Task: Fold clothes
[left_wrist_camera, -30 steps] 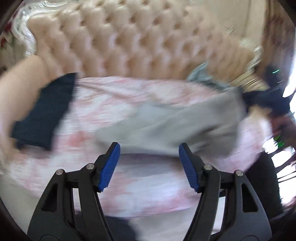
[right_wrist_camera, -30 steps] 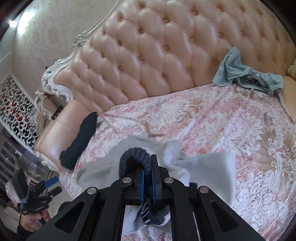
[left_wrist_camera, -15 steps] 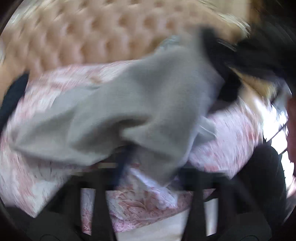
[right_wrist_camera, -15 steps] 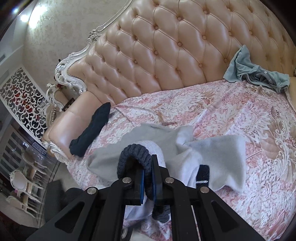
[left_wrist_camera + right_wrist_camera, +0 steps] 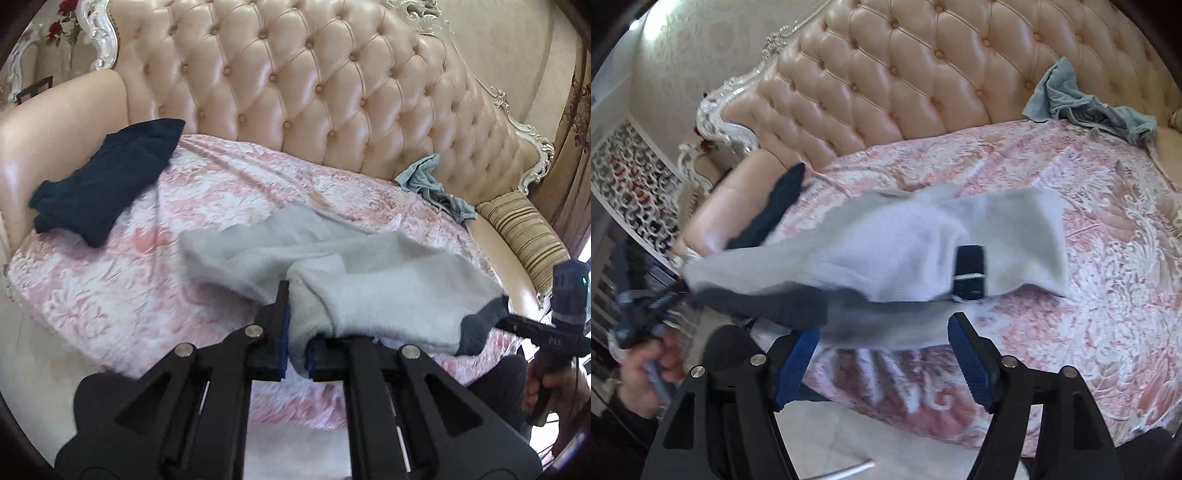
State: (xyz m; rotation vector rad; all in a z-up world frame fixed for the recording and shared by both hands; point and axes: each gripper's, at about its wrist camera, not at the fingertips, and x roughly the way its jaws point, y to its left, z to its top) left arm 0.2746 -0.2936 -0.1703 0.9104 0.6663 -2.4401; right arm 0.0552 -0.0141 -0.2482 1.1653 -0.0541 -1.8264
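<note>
Left gripper [image 5: 295, 325]: fingers nearly closed, pinching a fold of the grey garment [image 5: 369, 280] at its near edge. The garment lies spread over the pink floral bedspread [image 5: 110, 288], close to the bed's front edge, with a dark ribbed cuff [image 5: 476, 328] at its right end.

Right gripper [image 5: 886, 354]: fingers wide apart, nothing between them. The garment's dark edge passes just in front of the blue pads [image 5: 798, 365]; contact cannot be judged. In the right wrist view the garment [image 5: 905, 243] is motion-blurred and shows a navy strap [image 5: 967, 273] on its pale lining.

Also on the bed: a navy garment [image 5: 107, 177] at the left side against the padded armrest, and a crumpled blue-grey garment [image 5: 436, 188] against the tufted headboard [image 5: 295, 74]. A striped cushion [image 5: 524, 232] sits at far right.
</note>
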